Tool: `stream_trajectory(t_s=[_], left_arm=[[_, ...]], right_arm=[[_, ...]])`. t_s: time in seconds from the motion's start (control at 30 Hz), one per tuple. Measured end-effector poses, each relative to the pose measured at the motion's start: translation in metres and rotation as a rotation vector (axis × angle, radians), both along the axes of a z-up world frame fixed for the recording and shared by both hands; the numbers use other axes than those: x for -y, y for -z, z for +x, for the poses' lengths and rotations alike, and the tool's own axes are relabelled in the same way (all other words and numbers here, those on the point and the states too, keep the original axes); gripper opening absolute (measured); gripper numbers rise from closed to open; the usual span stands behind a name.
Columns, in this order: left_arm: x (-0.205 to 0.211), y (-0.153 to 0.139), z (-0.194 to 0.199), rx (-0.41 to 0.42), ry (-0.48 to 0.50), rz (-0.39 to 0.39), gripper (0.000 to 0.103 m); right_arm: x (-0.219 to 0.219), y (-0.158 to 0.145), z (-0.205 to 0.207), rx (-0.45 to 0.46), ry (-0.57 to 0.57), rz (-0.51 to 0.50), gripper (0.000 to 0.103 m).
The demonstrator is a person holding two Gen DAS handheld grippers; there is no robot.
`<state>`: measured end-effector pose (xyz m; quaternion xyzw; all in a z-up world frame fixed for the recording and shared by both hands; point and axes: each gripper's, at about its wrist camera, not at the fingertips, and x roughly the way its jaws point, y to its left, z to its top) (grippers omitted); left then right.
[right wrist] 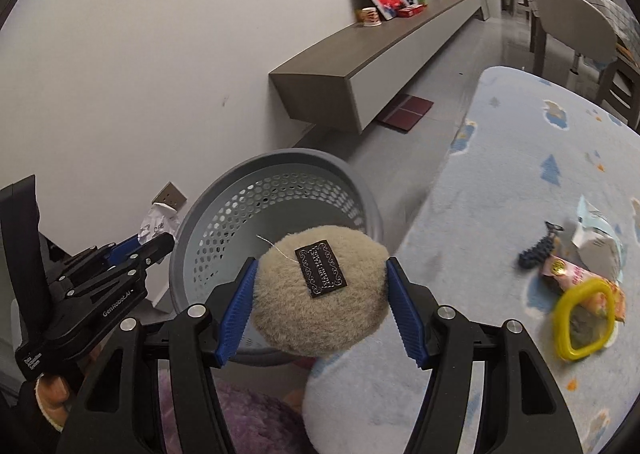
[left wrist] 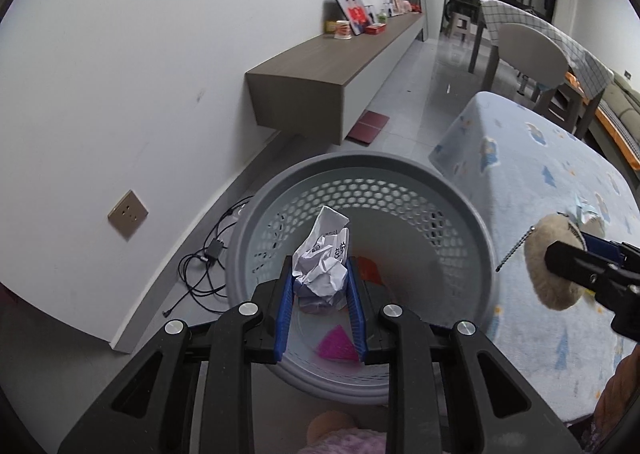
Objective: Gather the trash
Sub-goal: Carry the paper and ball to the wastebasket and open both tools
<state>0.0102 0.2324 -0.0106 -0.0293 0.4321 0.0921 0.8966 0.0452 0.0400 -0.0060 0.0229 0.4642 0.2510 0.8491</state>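
My left gripper [left wrist: 320,278] is shut on a crumpled white paper ball [left wrist: 322,254] and holds it over the open mouth of a grey perforated basket [left wrist: 460,189]. Red and pink scraps lie at the basket's bottom. In the right wrist view the same paper ball [right wrist: 160,223] shows at the left, in that gripper, by the basket's [right wrist: 208,209] left rim. My right gripper [right wrist: 320,294] is shut on a round beige furry pouch [right wrist: 288,314] with a dark label, held at the basket's near right rim. From the left wrist view the pouch [left wrist: 548,266] hangs at the right with a dangling chain.
A table under a pale blue patterned cloth [right wrist: 520,157] stands right of the basket, with a yellow ring [right wrist: 584,322], snack wrappers [right wrist: 568,276], a white crumpled packet [right wrist: 596,250] and a dark clip [right wrist: 536,250] on it. Black cables [left wrist: 204,270] lie on the floor by the wall. A floating shelf [left wrist: 320,65] runs along the wall.
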Motion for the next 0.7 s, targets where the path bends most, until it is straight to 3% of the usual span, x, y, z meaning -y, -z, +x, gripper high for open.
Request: stream_trajectory(t_s=[0.2,0.53,0.63,0.7], left_arm=[[-0.019,0.013,0.005,-0.018,-0.018,-0.015,0.025],[-0.027,0.021,0.011,-0.026,-0.019,-0.038,0.028],[-0.028,0.022,0.011,-0.035,-0.026,-0.039,0.038],[-0.03,0.022,0.011,-0.033,-0.031,-0.038,0.054]], right_arm=[[-0.036,0.018,0.015,-0.035,-0.051,-0.023,0.061],[-0.046,0.019,0.024,-0.03,-0.066,-0.027,0.064],[-0.043,0.018,0.024,-0.031,-0.066,-0.015,0.071],[-0.042,0.017,0.026,-0.027,-0.062,-0.005,0.073]])
